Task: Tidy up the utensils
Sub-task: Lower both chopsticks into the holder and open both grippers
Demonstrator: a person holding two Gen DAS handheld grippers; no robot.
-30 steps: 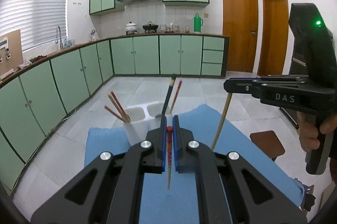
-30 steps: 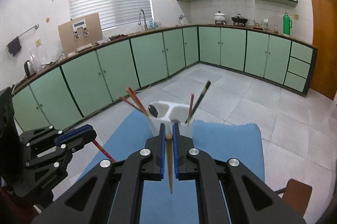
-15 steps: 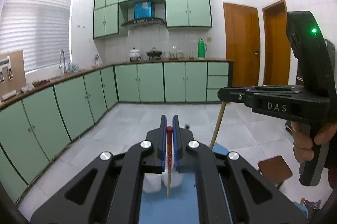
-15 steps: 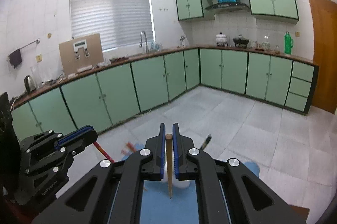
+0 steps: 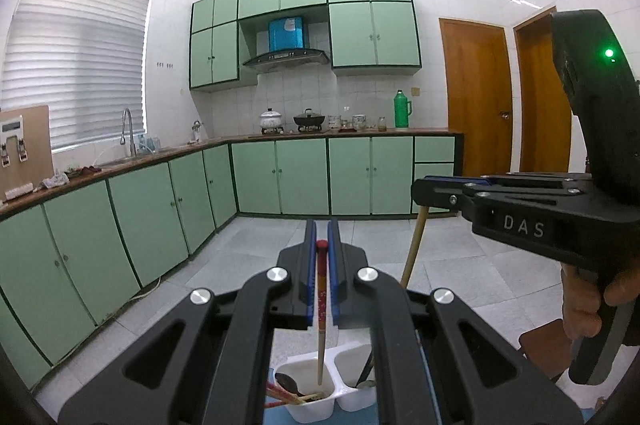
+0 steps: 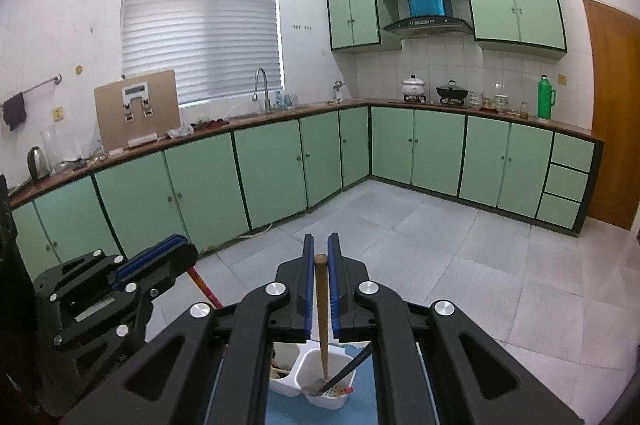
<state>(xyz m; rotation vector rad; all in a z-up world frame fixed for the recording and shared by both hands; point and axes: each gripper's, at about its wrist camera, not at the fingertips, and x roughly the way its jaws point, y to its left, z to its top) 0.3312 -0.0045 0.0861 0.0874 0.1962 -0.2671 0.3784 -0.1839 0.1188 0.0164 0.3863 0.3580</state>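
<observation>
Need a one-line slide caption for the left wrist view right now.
Left gripper holds a red-capped chopstick above the white two-compartment holder.

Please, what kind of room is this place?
A home kitchen, most likely: green cabinets under a long counter, a sink tap by the window, and pots on a stove beneath a range hood.

Both handheld tools are matte black, angular plastic grippers: the left gripper (image 5: 321, 257) and right gripper (image 6: 319, 261) carry blue finger pads (image 5: 308, 281) and round silver screws (image 5: 278, 274). The right one bears white "DAS" lettering (image 5: 524, 225) and a green light (image 5: 609, 53).
</observation>
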